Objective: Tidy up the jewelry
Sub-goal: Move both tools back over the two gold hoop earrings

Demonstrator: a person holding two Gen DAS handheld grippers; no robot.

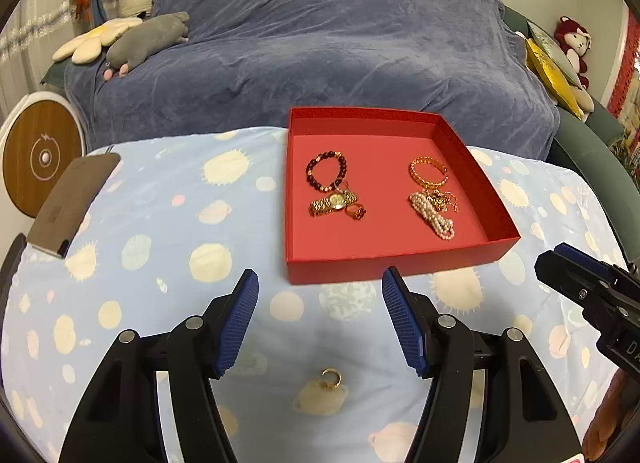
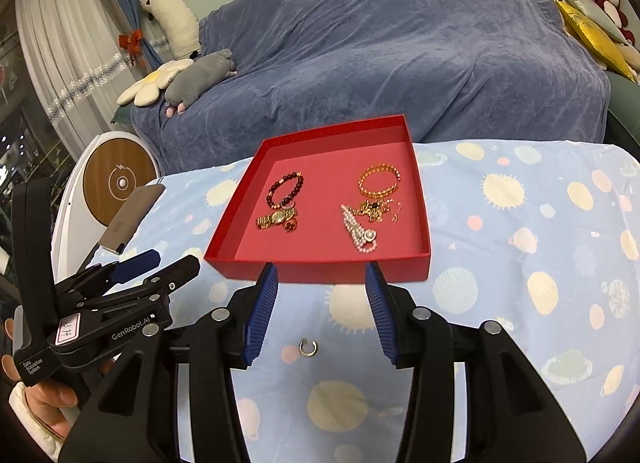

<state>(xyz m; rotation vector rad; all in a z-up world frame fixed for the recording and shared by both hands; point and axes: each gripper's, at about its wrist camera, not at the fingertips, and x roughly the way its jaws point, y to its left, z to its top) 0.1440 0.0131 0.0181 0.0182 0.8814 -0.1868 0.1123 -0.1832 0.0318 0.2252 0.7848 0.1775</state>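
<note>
The box (image 1: 394, 271) sits on the worktop (image 1: 160, 223), a sofa (image 1: 320, 43) behind it. In the box, bracelet (image 1: 326, 171) and watch (image 1: 334, 201) lie left, bangle (image 1: 428, 171) and pearls (image 1: 434, 217) right. A ring (image 1: 332, 377) lies before the box; a phone (image 1: 72, 203) far left.

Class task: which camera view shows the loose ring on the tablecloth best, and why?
The left wrist view: the ring lies larger and sharper between the open left gripper's fingers, its gold band clear. The right wrist view shows it smaller and greyer.
</note>
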